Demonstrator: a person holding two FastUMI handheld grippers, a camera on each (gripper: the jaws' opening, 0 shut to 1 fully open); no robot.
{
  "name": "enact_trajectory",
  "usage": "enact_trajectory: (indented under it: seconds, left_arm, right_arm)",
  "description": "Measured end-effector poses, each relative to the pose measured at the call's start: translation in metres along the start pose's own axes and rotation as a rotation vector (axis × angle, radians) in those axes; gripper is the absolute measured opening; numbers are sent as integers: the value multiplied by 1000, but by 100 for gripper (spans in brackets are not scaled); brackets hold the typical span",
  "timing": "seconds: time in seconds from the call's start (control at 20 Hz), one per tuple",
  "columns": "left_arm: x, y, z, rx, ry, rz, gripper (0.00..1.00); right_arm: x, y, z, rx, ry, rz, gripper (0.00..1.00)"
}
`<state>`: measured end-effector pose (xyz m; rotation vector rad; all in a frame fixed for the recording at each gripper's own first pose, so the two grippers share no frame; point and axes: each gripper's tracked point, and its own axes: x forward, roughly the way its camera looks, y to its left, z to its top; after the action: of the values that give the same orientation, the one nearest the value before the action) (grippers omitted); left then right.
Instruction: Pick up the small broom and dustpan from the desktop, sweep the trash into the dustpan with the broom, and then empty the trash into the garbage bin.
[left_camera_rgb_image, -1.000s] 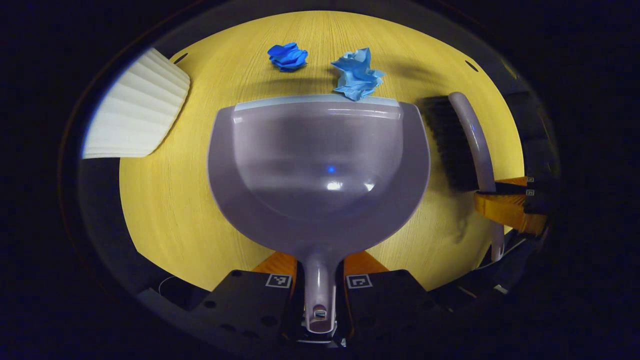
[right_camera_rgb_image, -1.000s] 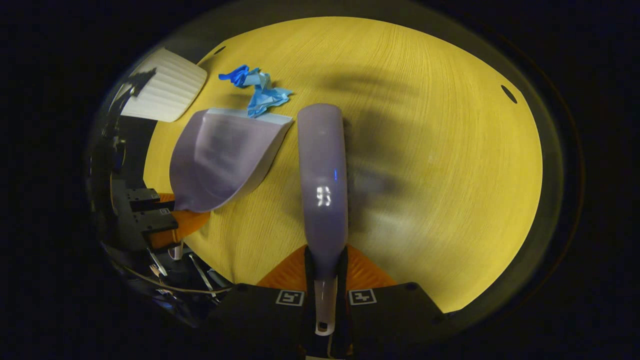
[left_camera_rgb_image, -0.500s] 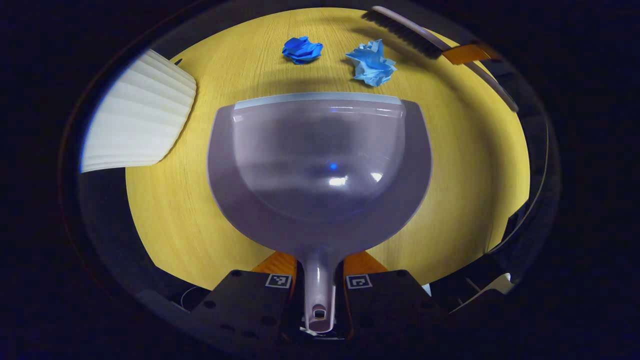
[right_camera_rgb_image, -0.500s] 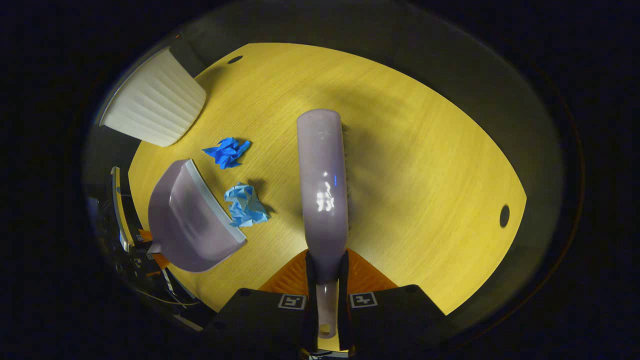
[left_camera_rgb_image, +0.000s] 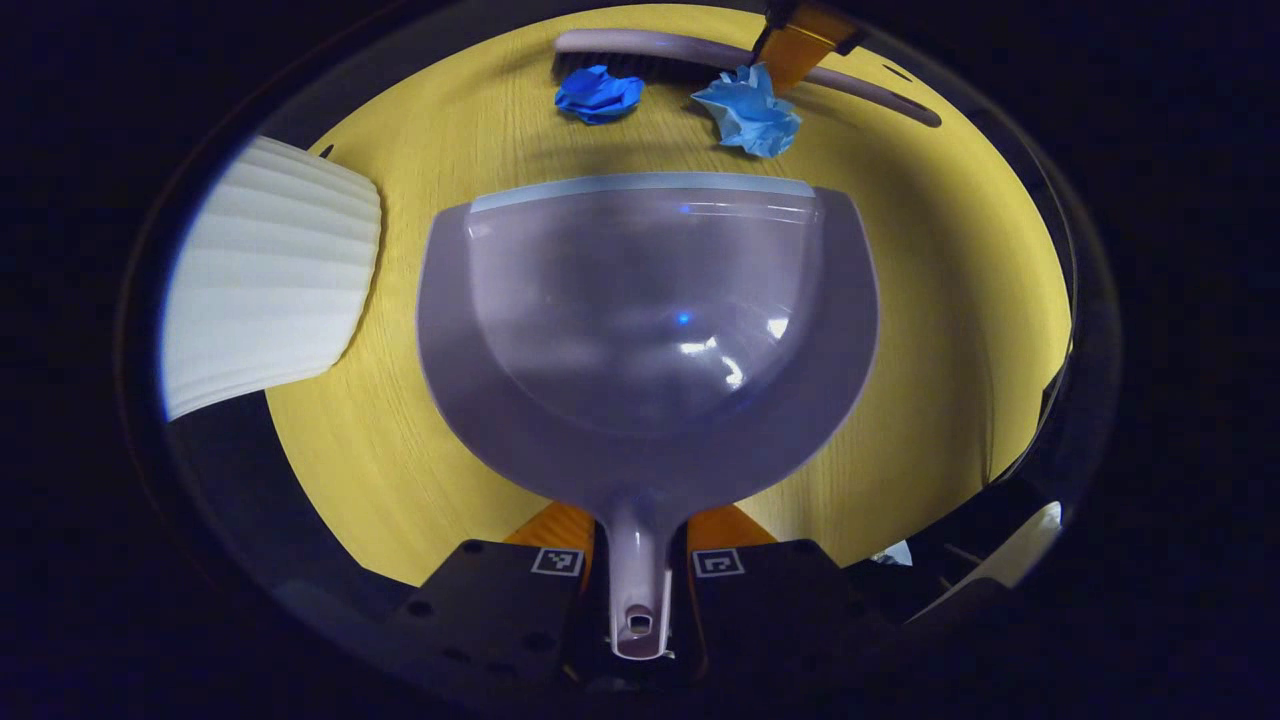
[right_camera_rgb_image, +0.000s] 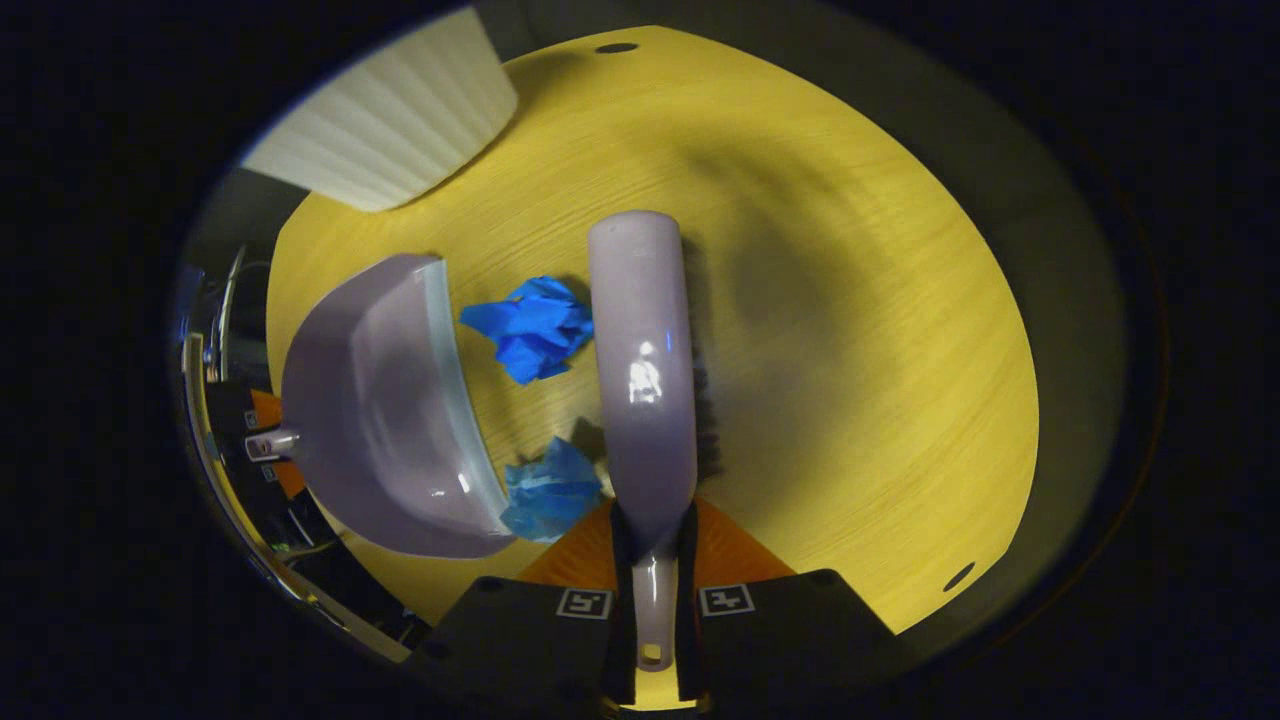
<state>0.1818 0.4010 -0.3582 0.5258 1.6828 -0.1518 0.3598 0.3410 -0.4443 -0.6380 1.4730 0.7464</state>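
The broom (right_camera_rgb_image: 643, 360) has been swung round behind the two paper wads, its handle clamped between the right gripper's (right_camera_rgb_image: 655, 600) fingers, bristles just beyond the dark blue wad (right_camera_rgb_image: 533, 326) and the pale blue wad (right_camera_rgb_image: 551, 490). The dustpan (left_camera_rgb_image: 645, 320) is held by its handle in the left gripper's (left_camera_rgb_image: 640, 585) closed fingers, lip facing the wads to catch them. Bare yellow surface (right_camera_rgb_image: 860, 380) is left beyond; the white ribbed bin (left_camera_rgb_image: 270, 285) stands beside the dustpan.
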Motion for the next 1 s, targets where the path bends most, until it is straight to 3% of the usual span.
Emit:
enact_trajectory:
  seconds: [0.3, 0.7, 0.85, 1.0]
  left_arm:
    - [-1, -1, -1, 12, -15, 19, 25]
    - [-2, 0, 2, 38, -75, 16, 23]
    - [-5, 0, 6, 37, -141, 14, 23]
    - [-10, 1, 6, 12, -220, 13, 25]
  right_arm:
    - [-14, 38, -16, -134, 90, 175, 17]
    - [-46, 84, -34, -76, 90, 475, 17]
    - [-50, 70, -30, -31, 27, 458, 17]
    - [-70, 53, -28, 67, -113, 451, 17]
